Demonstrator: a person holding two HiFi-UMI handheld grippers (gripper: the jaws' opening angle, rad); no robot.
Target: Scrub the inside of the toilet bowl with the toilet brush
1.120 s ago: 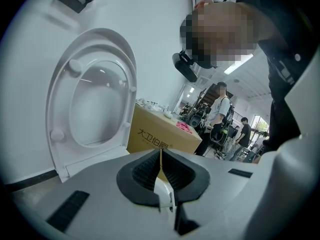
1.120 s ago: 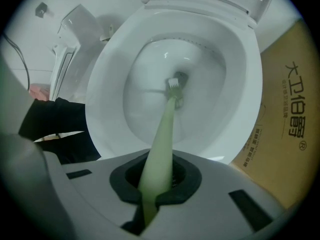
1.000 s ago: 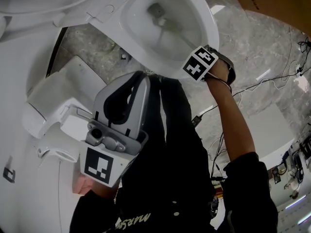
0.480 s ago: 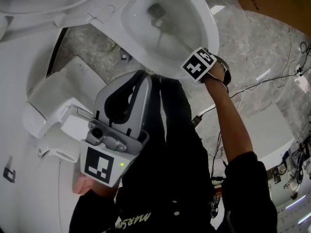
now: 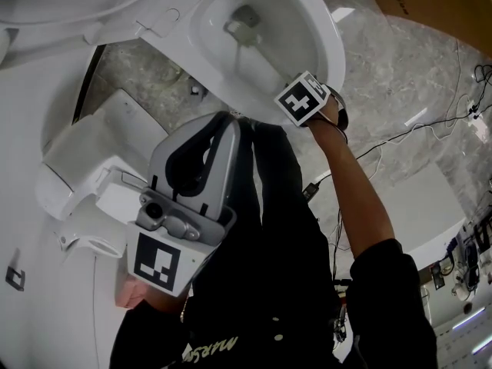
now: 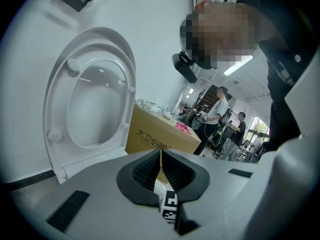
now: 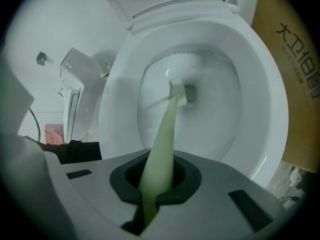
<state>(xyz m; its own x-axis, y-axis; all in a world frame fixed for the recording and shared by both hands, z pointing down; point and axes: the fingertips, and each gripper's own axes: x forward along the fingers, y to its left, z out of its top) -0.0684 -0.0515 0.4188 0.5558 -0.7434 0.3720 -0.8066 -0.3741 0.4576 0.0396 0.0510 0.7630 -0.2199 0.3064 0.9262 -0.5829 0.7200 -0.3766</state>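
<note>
Jaws on the left gripper (image 6: 160,155) are pressed together with nothing between them. In the head view this gripper (image 5: 220,127) hangs at lower centre-left, well apart from the bowl (image 5: 332,43) at upper centre. Its own view faces away from the work. It shows the raised lid (image 6: 90,99) at the left of its frame and a cardboard box (image 6: 150,136) at centre, but not the bowl.

Further right in the head view, the brush (image 5: 243,31) reaches down into the bowl, head low near the middle. The right gripper (image 5: 286,75) sits at the bowl's near rim, and its marker cube covers the jaws there. The right gripper view fills that gap. The right gripper (image 7: 157,176) is clamped on the near end of the brush (image 7: 167,129). The pale green handle runs up the centre of that frame, and the head lies just beside a small grey patch deep in the bowl (image 7: 260,109). I cannot tell whether the bristles touch porcelain.

The brush looks light, with a slim, stiff plastic handle that is probably smooth. It may twist or slide in the jaws under sideways scrubbing force. A firm hold near the handle's end, as here, gives the reach, though pressing hard could bend the handle slightly.
</note>
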